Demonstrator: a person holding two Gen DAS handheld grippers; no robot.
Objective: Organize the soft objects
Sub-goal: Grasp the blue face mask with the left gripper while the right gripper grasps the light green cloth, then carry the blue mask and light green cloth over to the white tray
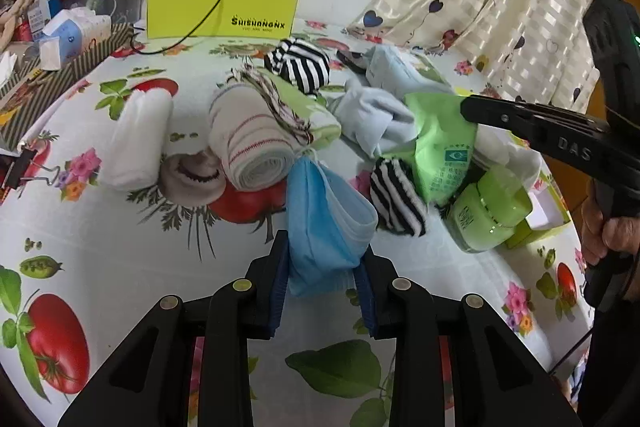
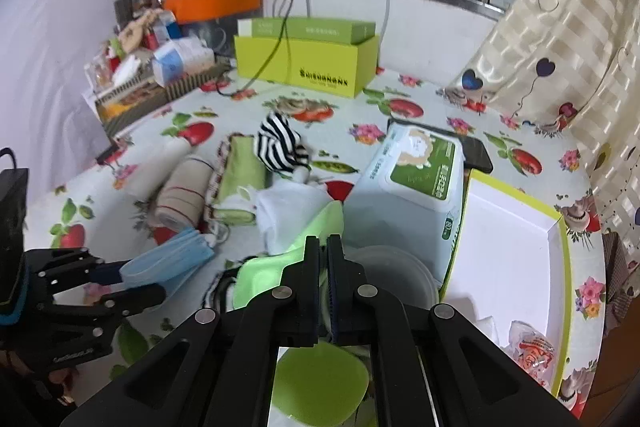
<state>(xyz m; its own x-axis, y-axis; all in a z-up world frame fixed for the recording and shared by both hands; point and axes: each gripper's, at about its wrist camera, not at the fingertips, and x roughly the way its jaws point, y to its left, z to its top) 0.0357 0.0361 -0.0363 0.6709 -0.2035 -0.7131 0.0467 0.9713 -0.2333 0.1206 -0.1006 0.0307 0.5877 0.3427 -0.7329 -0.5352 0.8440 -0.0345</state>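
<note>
blue mask [image 1: 326, 223] clamped in left tongs [image 1: 324, 291], right tongs [image 2: 323, 259] pinched together on green pouch [image 2: 276, 271], striped socks [image 1: 396, 197] and rolled towels [image 1: 256, 143] lying just beyond.

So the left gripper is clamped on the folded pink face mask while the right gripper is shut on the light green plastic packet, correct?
Not quite: the folded face mask in the left gripper is blue, not pink, as the left wrist view shows. The rest holds: the right gripper is shut on the light green plastic packet.
</note>
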